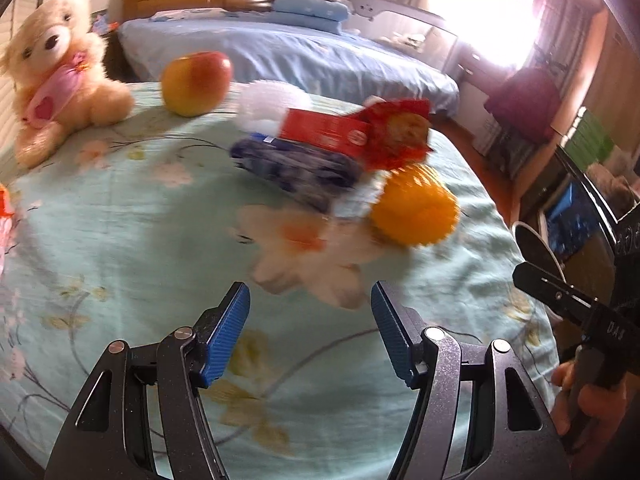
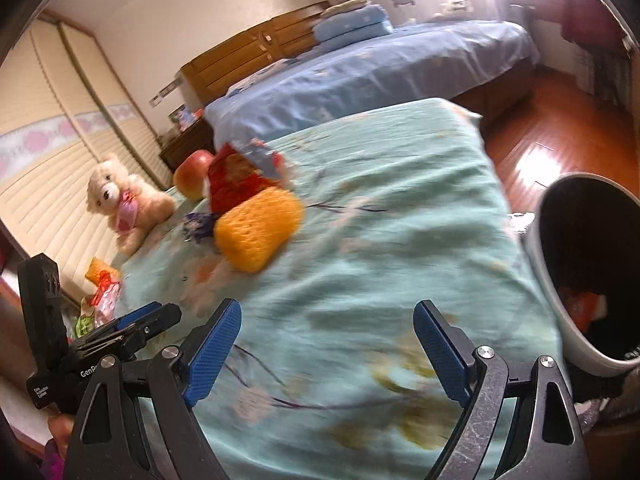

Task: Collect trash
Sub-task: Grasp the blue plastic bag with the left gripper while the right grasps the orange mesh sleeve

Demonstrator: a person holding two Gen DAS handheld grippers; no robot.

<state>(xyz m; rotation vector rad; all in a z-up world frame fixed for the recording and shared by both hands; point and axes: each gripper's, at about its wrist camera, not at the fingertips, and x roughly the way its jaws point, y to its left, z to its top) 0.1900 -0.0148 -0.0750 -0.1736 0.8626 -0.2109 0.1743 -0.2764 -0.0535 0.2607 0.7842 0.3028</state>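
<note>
A pile of trash lies on the green floral bed cover: a red snack wrapper, a red box, a dark blue wrapper and white crumpled material. A spiky orange ball lies beside it. My left gripper is open and empty, a short way in front of the pile. My right gripper is open and empty over the cover. The red wrapper and orange ball lie ahead to its left. A white trash bin stands at its right, with orange trash inside.
A teddy bear and an apple sit at the cover's far left. More wrappers lie at the left edge. A blue bed stands behind. Wooden floor lies to the right of the bed.
</note>
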